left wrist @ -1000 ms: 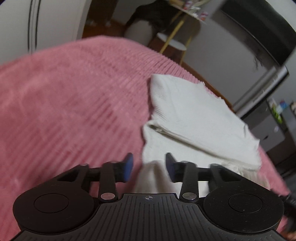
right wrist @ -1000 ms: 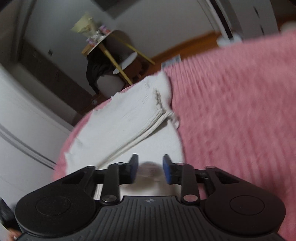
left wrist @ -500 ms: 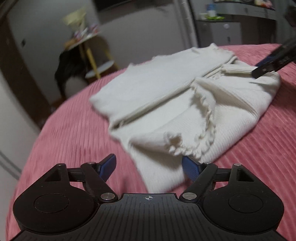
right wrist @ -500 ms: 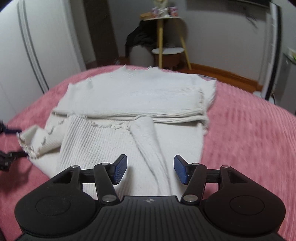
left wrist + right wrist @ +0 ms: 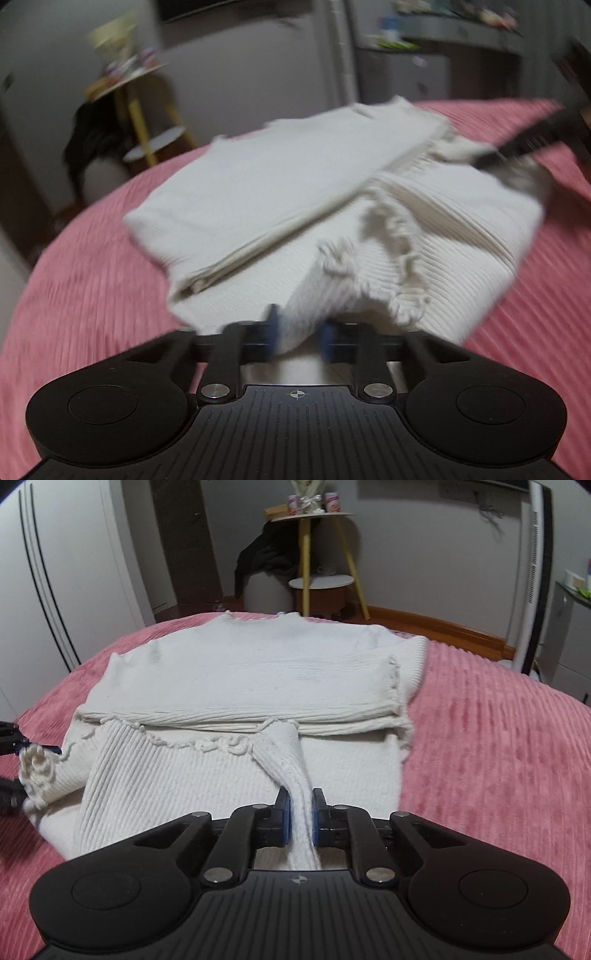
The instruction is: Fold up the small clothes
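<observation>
Right wrist view is sharp; left's blurry. The cream ribbed knit top (image 5: pixel 251 679) lies half-folded on the pink corduroy bedspread (image 5: pixel 498 746). Right gripper (image 5: pixel 300 819) is clamped on a fabric ridge; left gripper (image 5: pixel 299 332), angled down, closes on the frilly hem.
</observation>
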{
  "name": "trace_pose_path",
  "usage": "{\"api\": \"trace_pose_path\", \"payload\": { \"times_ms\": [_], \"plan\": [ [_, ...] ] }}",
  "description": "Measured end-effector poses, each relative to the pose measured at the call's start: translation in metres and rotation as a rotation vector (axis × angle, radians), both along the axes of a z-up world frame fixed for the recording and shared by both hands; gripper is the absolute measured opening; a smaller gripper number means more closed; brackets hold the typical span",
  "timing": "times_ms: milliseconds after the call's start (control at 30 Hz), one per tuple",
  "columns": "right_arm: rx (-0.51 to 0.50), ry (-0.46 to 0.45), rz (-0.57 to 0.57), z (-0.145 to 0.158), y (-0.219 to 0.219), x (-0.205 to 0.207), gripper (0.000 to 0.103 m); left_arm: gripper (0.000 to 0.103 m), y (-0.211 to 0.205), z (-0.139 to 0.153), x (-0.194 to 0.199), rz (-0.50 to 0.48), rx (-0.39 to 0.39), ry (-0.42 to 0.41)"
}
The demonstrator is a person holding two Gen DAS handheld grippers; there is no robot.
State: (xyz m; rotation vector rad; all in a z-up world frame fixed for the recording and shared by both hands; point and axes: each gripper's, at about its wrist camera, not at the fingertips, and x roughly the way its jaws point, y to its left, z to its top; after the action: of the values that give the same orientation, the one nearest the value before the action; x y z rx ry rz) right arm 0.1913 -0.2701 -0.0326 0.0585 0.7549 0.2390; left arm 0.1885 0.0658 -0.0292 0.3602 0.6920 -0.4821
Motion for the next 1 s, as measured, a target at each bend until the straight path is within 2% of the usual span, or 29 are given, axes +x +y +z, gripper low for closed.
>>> {"api": "trace_pose_path", "payload": {
  "times_ms": [133,200,300,367,433,467,533,600,667,733,867,1000],
  "plan": [
    [0.006,-0.001,-0.027,-0.003,-0.009,0.000,0.010,0.013,0.026,0.011,0.011,0.148,-0.191,0.043],
    [0.012,-0.005,-0.042,-0.003,-0.012,0.000,0.010,0.013,0.036,0.012,0.016,0.214,-0.239,0.061],
    [0.008,0.005,-0.054,-0.005,-0.013,0.004,0.012,0.013,0.040,0.008,0.024,0.266,-0.260,0.115],
    [0.019,0.017,-0.064,-0.005,-0.014,0.008,0.016,0.017,0.037,0.004,0.026,0.269,-0.253,0.131],
    [0.022,0.022,-0.069,-0.004,-0.012,0.012,0.022,0.038,0.031,0.003,0.026,0.270,-0.226,0.111],
    [0.020,0.026,-0.069,-0.004,-0.011,0.015,0.022,0.041,0.029,0.002,0.025,0.260,-0.219,0.116],
    [0.009,0.032,-0.060,-0.004,-0.008,0.019,0.022,0.042,0.024,-0.003,0.028,0.262,-0.206,0.131],
    [0.002,0.038,-0.053,-0.005,-0.008,0.022,0.022,0.042,0.026,-0.004,0.035,0.276,-0.230,0.154],
    [0.004,0.037,-0.050,-0.005,-0.008,0.023,0.022,0.037,0.031,-0.003,0.038,0.310,-0.267,0.179],
    [-0.002,0.025,-0.047,-0.004,-0.009,0.020,0.012,0.015,0.034,-0.001,0.040,0.341,-0.283,0.188],
    [-0.030,-0.017,-0.060,0.003,-0.007,0.009,0.007,0.012,0.035,0.011,0.030,0.368,-0.293,0.151],
    [-0.045,-0.094,-0.038,0.023,-0.005,-0.009,0.006,0.011,0.029,0.046,0.008,0.304,-0.281,0.031]
  ]
}}
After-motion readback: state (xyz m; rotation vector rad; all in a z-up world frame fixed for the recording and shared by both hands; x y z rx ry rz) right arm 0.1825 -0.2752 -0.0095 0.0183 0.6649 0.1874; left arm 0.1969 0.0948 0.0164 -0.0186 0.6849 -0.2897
